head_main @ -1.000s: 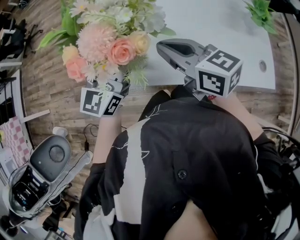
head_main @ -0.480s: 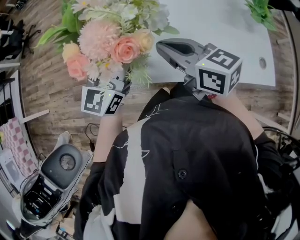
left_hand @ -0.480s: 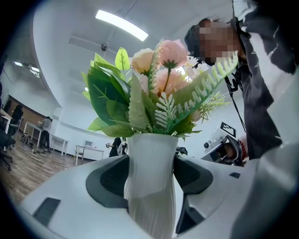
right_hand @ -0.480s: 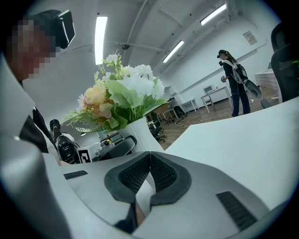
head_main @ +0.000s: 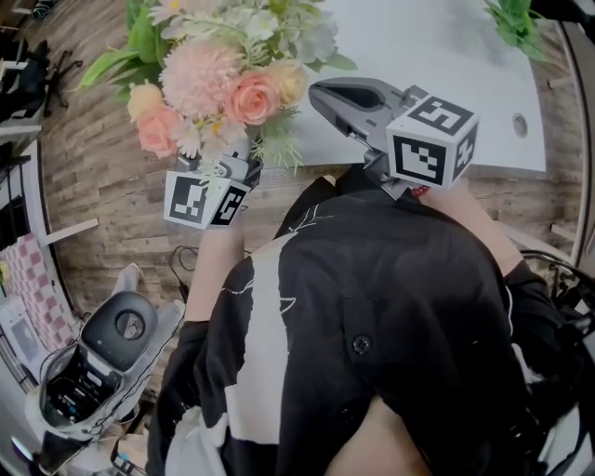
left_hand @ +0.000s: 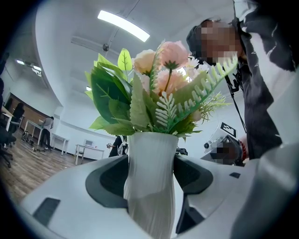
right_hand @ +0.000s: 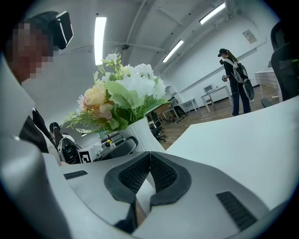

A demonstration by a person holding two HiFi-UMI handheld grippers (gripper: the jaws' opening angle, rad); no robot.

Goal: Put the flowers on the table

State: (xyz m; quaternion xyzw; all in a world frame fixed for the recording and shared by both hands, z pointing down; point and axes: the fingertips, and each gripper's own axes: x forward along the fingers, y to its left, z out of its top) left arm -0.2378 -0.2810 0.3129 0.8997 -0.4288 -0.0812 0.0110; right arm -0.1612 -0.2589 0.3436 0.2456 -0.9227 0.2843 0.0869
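Note:
A bouquet of pink, peach and white flowers (head_main: 228,79) with green leaves stands in a white ribbed vase (left_hand: 150,182). My left gripper (left_hand: 150,175) is shut on the vase and holds it in the air near the left front edge of the white table (head_main: 437,65). In the right gripper view the bouquet (right_hand: 119,100) shows to the left above the table edge. My right gripper (head_main: 321,93) hovers over the table's front edge, jaws together with nothing between them.
A green plant (head_main: 516,23) sits at the table's far right. A round grommet hole (head_main: 521,130) lies near the right edge. A white and grey machine (head_main: 93,363) stands on the wood floor at lower left. A person (right_hand: 236,81) stands in the far room.
The bouquet and my left gripper have shifted slightly right toward the table. The machine on the floor appears lower in view. The right gripper has not moved.

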